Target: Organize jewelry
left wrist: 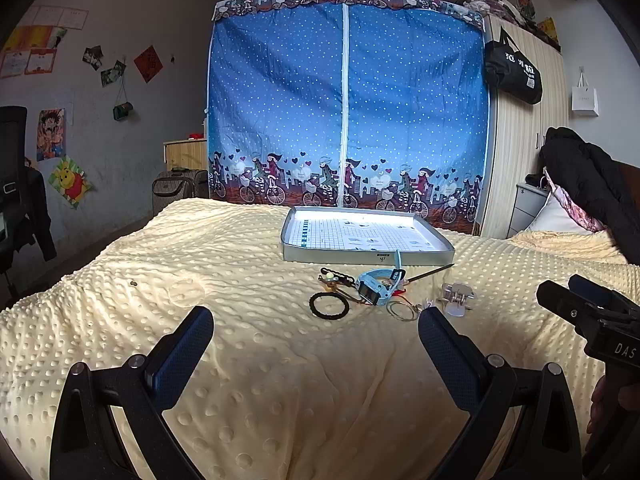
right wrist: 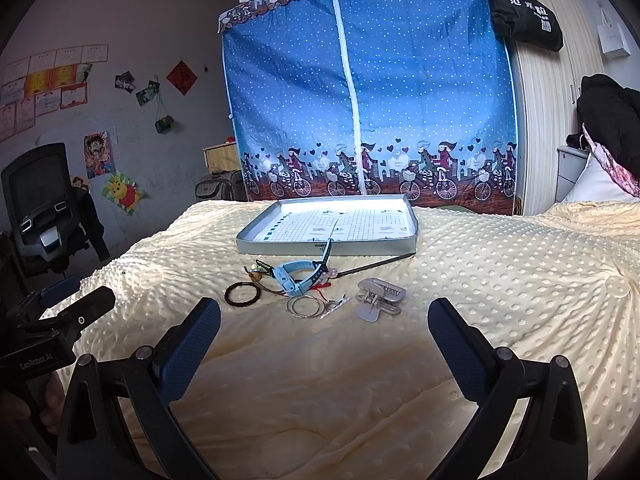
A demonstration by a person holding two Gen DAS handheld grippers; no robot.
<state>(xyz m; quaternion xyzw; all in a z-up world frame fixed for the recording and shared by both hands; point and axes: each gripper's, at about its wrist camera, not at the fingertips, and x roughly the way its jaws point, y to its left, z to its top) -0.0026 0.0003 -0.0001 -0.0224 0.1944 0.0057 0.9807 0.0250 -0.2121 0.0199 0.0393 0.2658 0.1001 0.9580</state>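
Both grippers, left and right, wide open, empty, over bed; "GenRobot.AI" on left body; watch by tray.

Items I cannot fully account for:

- My left gripper: frame cut off by the bottom edge in the left wrist view.
- My right gripper: likewise cut below.
- Tangle under the blue watch: small gold pieces and a red bit, too small to tell.
- Tiny dark speck on the bedspread, far left: unidentifiable.
- Black chair: cut by the left edge.
- Print on the tray liner: unreadable.
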